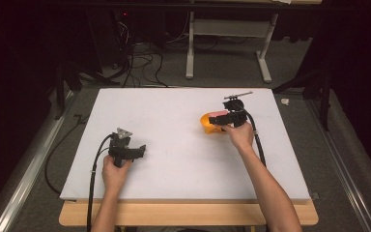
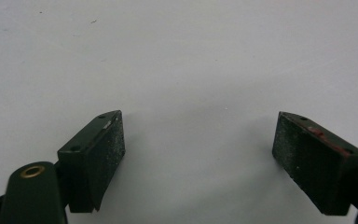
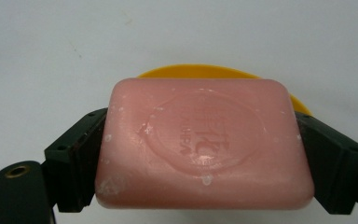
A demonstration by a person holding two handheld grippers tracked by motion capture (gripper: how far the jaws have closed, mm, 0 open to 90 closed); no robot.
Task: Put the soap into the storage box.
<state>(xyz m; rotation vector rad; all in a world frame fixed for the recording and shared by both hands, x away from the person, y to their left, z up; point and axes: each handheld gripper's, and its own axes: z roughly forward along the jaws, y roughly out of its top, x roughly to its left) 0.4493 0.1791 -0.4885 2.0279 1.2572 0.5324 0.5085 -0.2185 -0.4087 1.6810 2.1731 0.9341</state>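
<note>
A person works two hand-held grippers over a white table. The left gripper hangs idle above bare tabletop, well apart from the work, its jaws spread wide with nothing between its pads. To its right, farther across the table, the right gripper is clamped on a pink bar of soap, one jaw pressed against each short end, the bar lying flat and level between them. Directly beneath and just beyond the soap sits an orange soap dish, its rim curving out past the far edge of the bar; whether soap and dish touch cannot be told. Judging by this, the work appears to stand at its midpoint: the bar is in the grip over the dish, and either the setting down or the lifting clear is not yet finished. An oval stamp with raised lettering marks the top of the bar, seen upside down and too soft to read.
</note>
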